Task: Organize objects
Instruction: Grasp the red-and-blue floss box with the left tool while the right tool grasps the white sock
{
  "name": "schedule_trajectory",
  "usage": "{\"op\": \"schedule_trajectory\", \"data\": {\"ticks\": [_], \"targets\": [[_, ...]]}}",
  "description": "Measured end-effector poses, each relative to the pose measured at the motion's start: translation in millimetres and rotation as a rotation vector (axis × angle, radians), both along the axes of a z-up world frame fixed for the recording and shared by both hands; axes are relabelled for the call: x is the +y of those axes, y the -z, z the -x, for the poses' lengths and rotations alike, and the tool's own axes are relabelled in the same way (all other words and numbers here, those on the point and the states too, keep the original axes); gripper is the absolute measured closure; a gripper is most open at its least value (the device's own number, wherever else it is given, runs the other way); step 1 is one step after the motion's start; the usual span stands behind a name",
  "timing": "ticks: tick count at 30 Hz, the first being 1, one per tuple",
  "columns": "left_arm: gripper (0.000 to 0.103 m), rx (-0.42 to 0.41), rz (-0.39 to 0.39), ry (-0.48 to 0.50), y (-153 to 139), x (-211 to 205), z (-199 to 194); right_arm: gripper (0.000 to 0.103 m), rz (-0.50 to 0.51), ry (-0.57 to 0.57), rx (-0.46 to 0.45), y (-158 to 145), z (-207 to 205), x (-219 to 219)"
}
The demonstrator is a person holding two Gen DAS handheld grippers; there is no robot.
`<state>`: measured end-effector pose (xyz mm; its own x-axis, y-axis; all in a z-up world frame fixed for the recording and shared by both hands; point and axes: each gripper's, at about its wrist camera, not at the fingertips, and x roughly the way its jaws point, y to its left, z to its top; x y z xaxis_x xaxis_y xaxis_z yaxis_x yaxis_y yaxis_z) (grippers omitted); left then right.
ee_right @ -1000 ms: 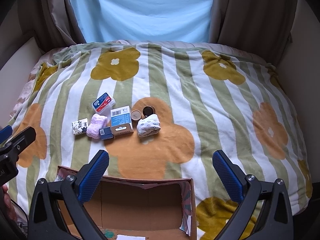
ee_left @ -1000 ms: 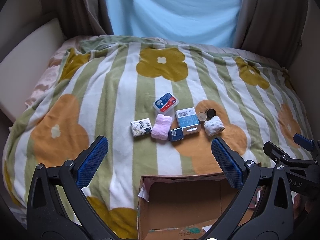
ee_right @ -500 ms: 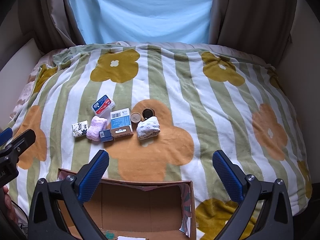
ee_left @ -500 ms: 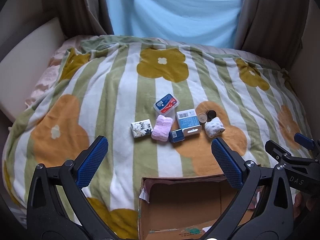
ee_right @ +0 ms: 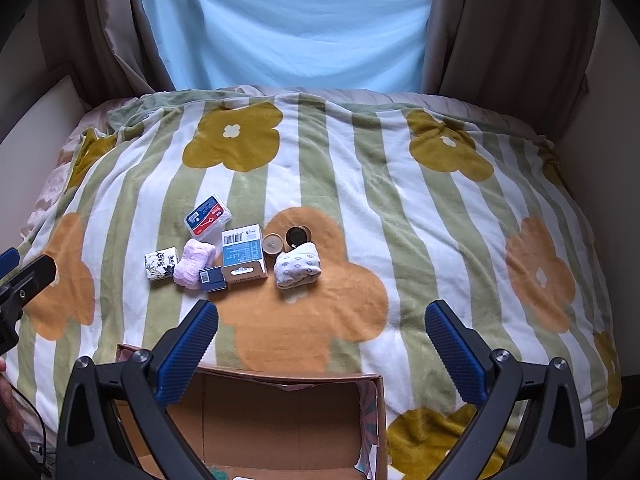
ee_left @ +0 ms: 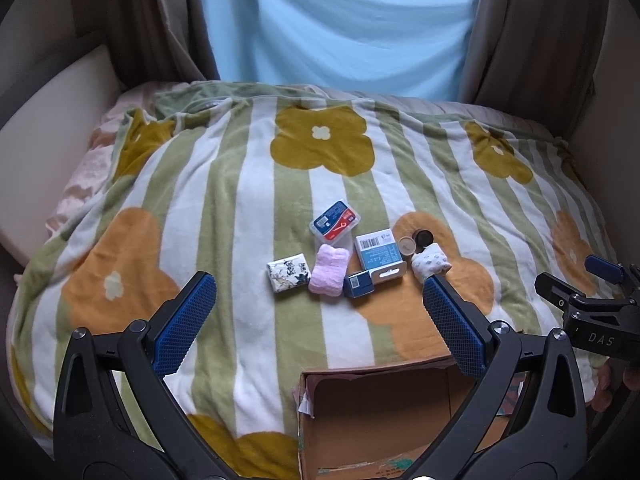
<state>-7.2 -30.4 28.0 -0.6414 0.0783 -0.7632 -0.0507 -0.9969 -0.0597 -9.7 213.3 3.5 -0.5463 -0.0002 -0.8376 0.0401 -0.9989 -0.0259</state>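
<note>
Cardboard box (ee_right: 288,412), open and apparently empty, at the blanket's (ee_right: 400,208) near edge; beyond it a cluster: floral packet (ee_right: 161,264), pink cloth (ee_right: 194,258), small blue box (ee_right: 213,279), blue-white carton (ee_right: 243,254), red-blue pack (ee_right: 209,216), two small lids (ee_right: 286,239), spotted bundle (ee_right: 298,270). Left gripper (ee_left: 320,332) and right gripper (ee_right: 322,350): both spread wide, holding nothing, poised above the box. Step judged: nothing packed yet; next move calls for reaching out beyond the box to a cluster item, likely the spotted bundle.
</note>
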Motion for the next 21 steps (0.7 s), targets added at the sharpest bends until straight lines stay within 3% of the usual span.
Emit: {"op": "schedule_trajectory", "data": {"ticks": [4, 9, 17, 21], "targets": [[0.0, 0.017, -0.005, 0.098, 1, -7, 34, 0.001, -0.011, -0.066, -0.009, 2, 20, 2], [0.0, 0.047, 0.098, 0.252, 26, 3, 86, 0.001, -0.004, -0.138, -0.056, 23, 56, 8], [0.001, -0.04, 0.181, 0.458, 115, 31, 167, 0.001, -0.01, -0.283, -0.216, 104, 116, 10], [0.01, -0.11, 0.213, 0.508, 166, 40, 199, 0.001, -0.021, -0.302, -0.289, 144, 138, 14]]}}
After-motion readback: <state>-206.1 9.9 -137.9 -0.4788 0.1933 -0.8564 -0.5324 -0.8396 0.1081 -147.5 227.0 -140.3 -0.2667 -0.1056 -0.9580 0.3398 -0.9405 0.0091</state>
